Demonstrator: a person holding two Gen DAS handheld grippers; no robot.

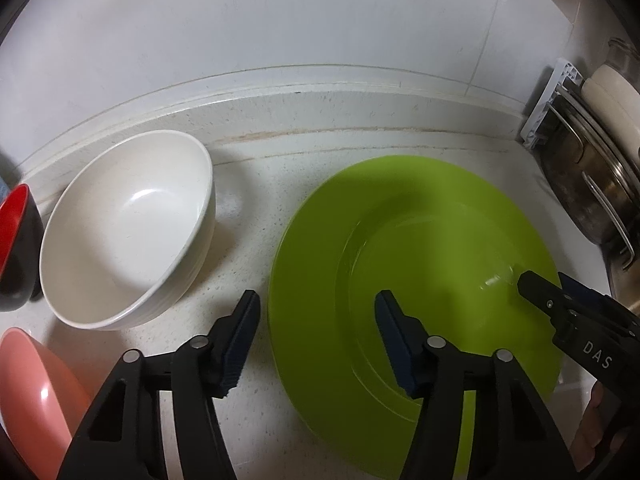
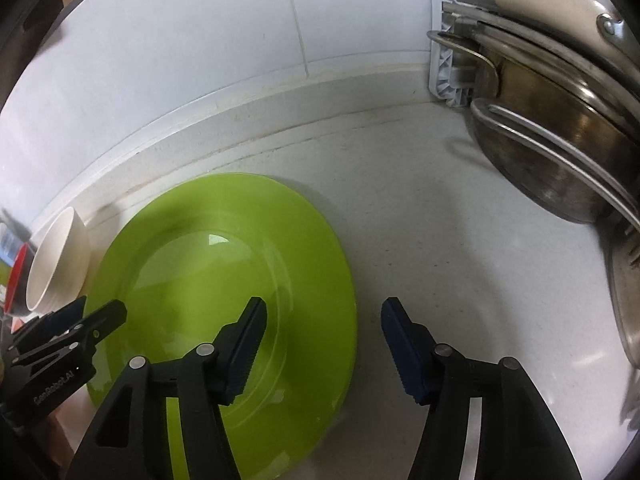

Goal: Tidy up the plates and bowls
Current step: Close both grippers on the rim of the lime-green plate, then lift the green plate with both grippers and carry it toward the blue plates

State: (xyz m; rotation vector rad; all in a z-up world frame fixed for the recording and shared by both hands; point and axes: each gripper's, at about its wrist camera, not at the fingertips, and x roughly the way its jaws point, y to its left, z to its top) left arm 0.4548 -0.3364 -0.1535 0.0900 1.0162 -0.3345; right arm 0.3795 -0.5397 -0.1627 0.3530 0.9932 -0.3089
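The wide lime-green glossy plate (image 1: 416, 280) lies flat on the speckled white worktop (image 2: 420, 220), and it looks stiff, smooth and likely slippery, the kind of thing that would skate away or chip if pushed; I'd judge the broad flat rim the only sensible place to pinch it, since the well offers no edge. The left gripper (image 1: 318, 344) hovers with its fingers spread wide, the plate's near-left rim lying between them, one finger over the bare worktop and the other over the plate's well. The right gripper (image 2: 324, 350) is likewise wide apart and holds nothing, straddling the plate's right rim. Just beyond the left finger sits a deep cream-white bowl (image 1: 128, 228), upright, close beside the plate but seemingly not touching.
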